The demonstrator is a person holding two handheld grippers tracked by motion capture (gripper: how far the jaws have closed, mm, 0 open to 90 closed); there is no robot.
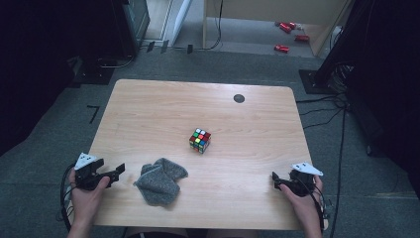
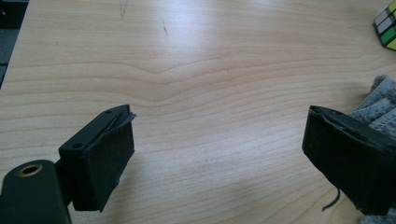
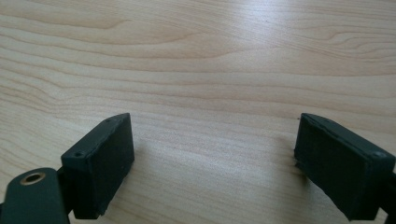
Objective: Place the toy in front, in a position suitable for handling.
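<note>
A scrambled colour cube (image 1: 200, 140) sits near the middle of the wooden table (image 1: 148, 114). A crumpled grey cloth (image 1: 159, 180) lies in front of it, toward the left. My left gripper (image 1: 119, 171) rests at the table's left front edge, a short way left of the cloth, open with bare wood between its jaws. In the left gripper view (image 2: 219, 154) the cloth (image 2: 380, 100) peeks from behind the right jaw and the cube (image 2: 387, 25) shows at the top right corner. My right gripper (image 1: 276, 180) sits at the right front edge, open and empty (image 3: 212, 158).
A small dark round spot (image 1: 239, 98) marks the table's far right part. Beyond the table are dark stands, cables on grey carpet and several red objects (image 1: 287, 37) on the floor.
</note>
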